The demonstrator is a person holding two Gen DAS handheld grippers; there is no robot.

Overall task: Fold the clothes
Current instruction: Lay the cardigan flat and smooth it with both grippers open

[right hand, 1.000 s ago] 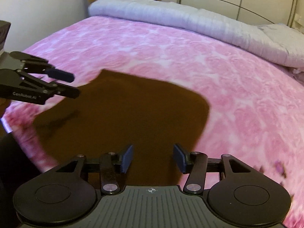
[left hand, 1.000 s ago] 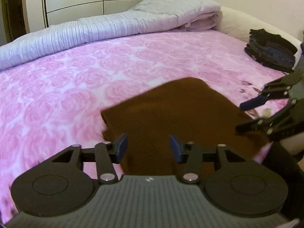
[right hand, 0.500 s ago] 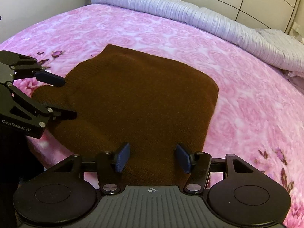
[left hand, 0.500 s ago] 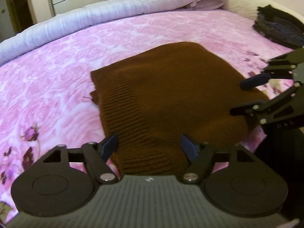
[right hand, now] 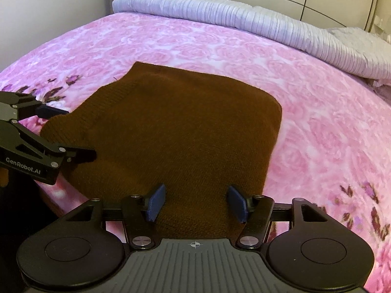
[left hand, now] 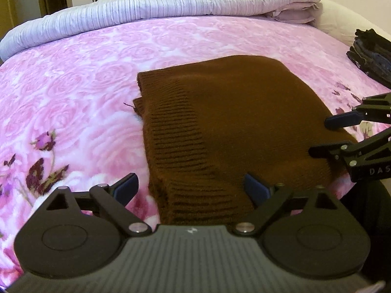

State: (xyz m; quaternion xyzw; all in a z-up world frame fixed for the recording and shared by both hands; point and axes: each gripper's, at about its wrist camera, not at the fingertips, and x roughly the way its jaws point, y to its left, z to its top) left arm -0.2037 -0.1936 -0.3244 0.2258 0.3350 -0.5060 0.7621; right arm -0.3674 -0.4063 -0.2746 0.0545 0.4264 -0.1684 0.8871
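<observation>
I see the folded brown sweater [left hand: 234,122] lying on the pink bedspread [left hand: 73,85]. My left gripper [left hand: 193,188] and right gripper [right hand: 195,204] both gape wide, holding nothing

Folded sweater [left hand: 234,122] on bed [left hand: 85,78] near front edge; rolled duvet [left hand: 146,7] behind along far side; clothes stack [left hand: 371,53] far right.

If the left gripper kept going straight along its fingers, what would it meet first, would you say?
Most likely the folded brown sweater: its ribbed near edge lies right between the open jaws of the left gripper, on the pink floral bedspread. How high the gripper is above it is unclear.
</observation>
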